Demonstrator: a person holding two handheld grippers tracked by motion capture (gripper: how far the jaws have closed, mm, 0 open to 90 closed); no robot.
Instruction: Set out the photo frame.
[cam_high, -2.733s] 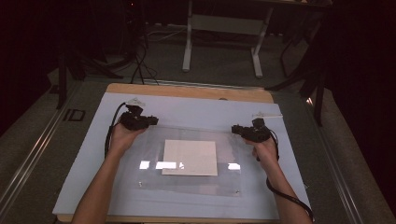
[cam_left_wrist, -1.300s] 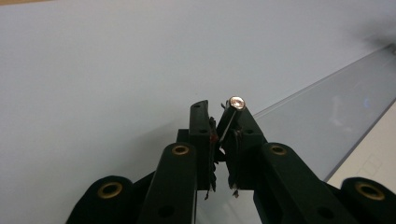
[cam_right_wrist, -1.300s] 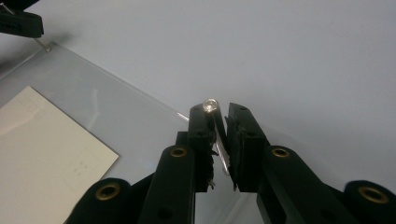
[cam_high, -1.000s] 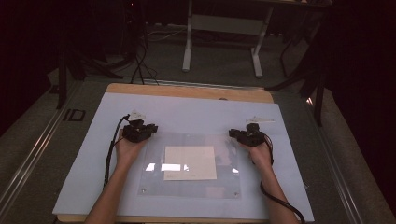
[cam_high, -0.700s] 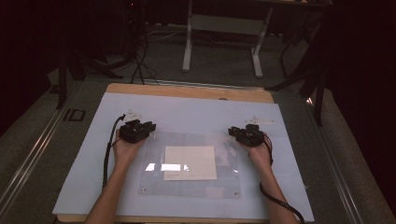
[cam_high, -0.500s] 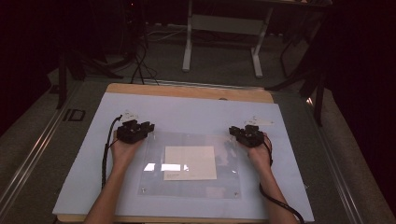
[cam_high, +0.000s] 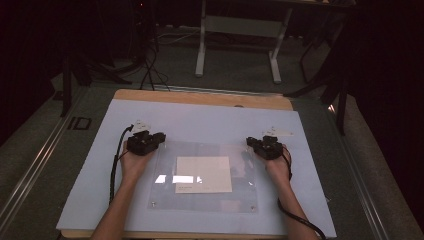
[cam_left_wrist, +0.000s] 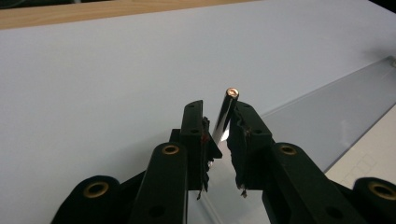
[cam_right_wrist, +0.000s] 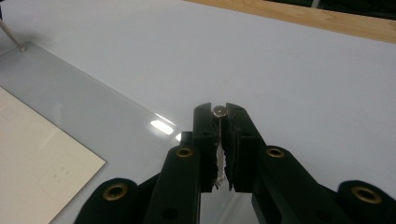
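The left gripper (cam_left_wrist: 217, 109) has just been closing on a thin left pin (cam_left_wrist: 225, 114) at the far left corner of the clear sheet (cam_high: 200, 200). The pin leans, so I would stand it straight. A paper (cam_high: 204, 174) lies under the sheet. The right gripper (cam_right_wrist: 218, 116) pinches the right pin (cam_right_wrist: 218, 110) tight at the far right corner. The pale mat (cam_high: 215, 125) leaves lots of room, and the surface (cam_high: 200, 97) edge is well away.

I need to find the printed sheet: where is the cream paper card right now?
In the high view, the cream paper card lies under the clear plate, centred between the left gripper and right gripper.
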